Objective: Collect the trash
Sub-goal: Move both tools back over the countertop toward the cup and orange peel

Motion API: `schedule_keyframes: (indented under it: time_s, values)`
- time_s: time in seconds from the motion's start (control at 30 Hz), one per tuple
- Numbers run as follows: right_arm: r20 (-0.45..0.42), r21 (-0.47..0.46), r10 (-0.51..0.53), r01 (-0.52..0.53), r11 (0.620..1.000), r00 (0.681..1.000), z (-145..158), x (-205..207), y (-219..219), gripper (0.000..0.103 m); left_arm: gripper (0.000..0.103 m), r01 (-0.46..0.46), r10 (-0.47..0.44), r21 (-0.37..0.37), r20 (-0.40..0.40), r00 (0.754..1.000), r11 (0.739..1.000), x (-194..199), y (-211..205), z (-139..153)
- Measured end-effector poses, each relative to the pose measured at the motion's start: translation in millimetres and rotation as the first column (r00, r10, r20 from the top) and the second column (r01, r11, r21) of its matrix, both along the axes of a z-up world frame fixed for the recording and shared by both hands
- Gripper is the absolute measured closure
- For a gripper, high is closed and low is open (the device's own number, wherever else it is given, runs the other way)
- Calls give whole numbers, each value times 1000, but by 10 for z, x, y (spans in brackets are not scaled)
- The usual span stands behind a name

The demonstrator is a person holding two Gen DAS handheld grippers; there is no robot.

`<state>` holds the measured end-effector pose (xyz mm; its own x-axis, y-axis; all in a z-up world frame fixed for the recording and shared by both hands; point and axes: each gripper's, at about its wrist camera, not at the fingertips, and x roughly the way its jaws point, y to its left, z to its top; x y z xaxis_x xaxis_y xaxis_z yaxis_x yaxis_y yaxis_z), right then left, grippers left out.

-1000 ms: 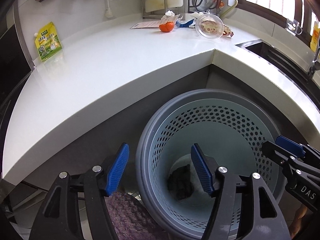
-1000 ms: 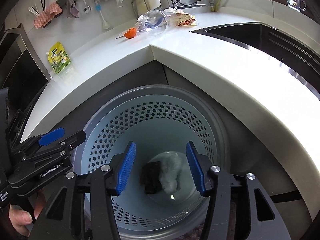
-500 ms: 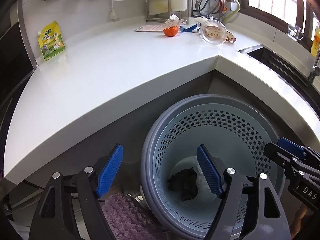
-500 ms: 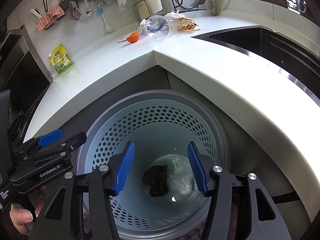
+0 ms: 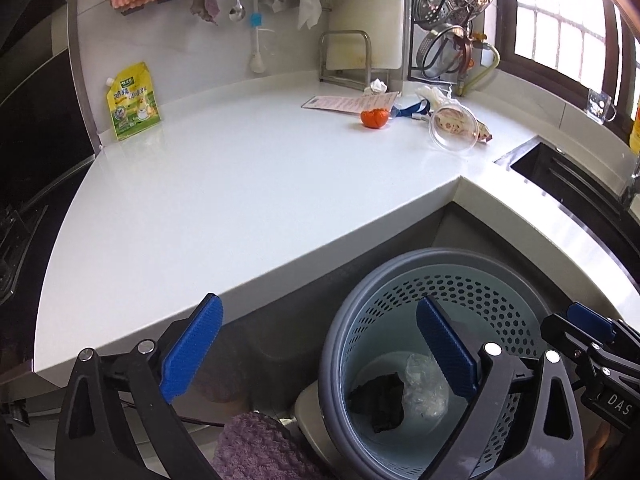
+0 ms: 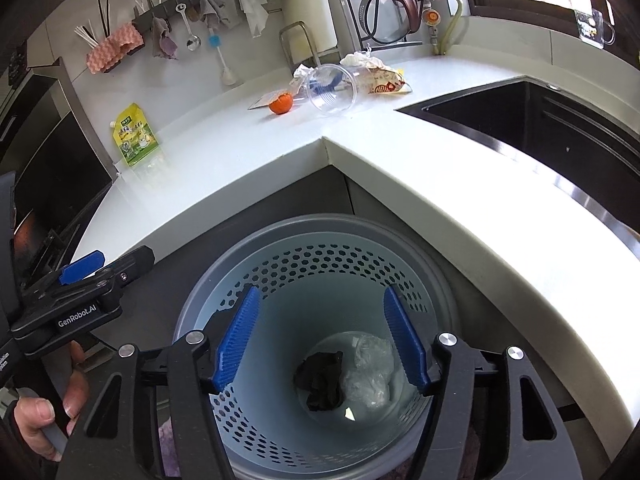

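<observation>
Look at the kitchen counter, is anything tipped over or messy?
Yes. The clear plastic cup lies on its side on the white counter, its open mouth facing the camera. Around it sit a crumpled snack wrapper, an orange fruit and a crumpled white tissue.

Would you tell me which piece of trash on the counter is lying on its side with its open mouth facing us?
The clear plastic cup, right of the orange peel. It is see-through and tipped over; the printed wrapper behind it lies flat.
</observation>
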<state>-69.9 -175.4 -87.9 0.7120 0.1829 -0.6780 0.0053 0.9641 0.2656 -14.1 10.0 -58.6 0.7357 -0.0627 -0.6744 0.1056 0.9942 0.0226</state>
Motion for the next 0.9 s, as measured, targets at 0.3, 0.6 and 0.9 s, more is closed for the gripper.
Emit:
schedule_keyframes:
  time_s: [0.3, 0.6, 0.9]
  values:
    - [72, -31, 3, 0, 1000, 997, 236, 270, -82, 32, 6, -14, 14, 2, 54, 998, 1000, 293, 0, 199]
    - [83, -35, -51, 54, 998, 995, 413, 839, -172, 32, 6, -28, 30, -25, 71, 997, 999, 824, -15, 327]
    - [68, -54, -108, 112, 992, 992, 513, 1524, -125, 26, 6, -44, 45, -23, 77, 996, 999, 1320, -39, 386]
